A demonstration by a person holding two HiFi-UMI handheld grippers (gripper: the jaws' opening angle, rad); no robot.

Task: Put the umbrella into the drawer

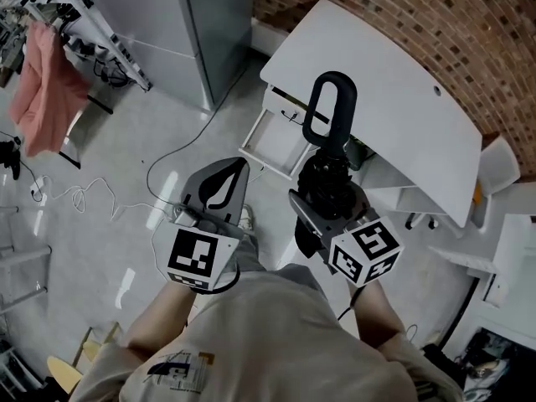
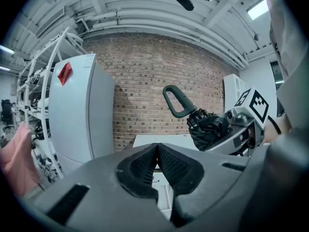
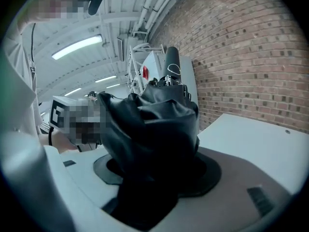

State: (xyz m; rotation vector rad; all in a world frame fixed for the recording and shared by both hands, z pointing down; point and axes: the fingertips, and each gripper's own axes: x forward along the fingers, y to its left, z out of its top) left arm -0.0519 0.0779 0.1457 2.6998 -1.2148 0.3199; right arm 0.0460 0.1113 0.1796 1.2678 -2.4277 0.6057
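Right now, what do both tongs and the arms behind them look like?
Left tongs: grey shell, black ribbed pads. Right tongs: same grey build, black pads. Each carries a white cube with black square markers: left cube, right cube. The person wears a light beige short-sleeved T-shirt with a print.

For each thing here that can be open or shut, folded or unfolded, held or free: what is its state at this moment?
umbrella: folded, held by the right gripper, loop handle pointing away from it.
drawer: pulled open under the white desk; umbrella not yet inside.
left gripper: fingers together, nothing between them.
right gripper: fingers closed on the umbrella.
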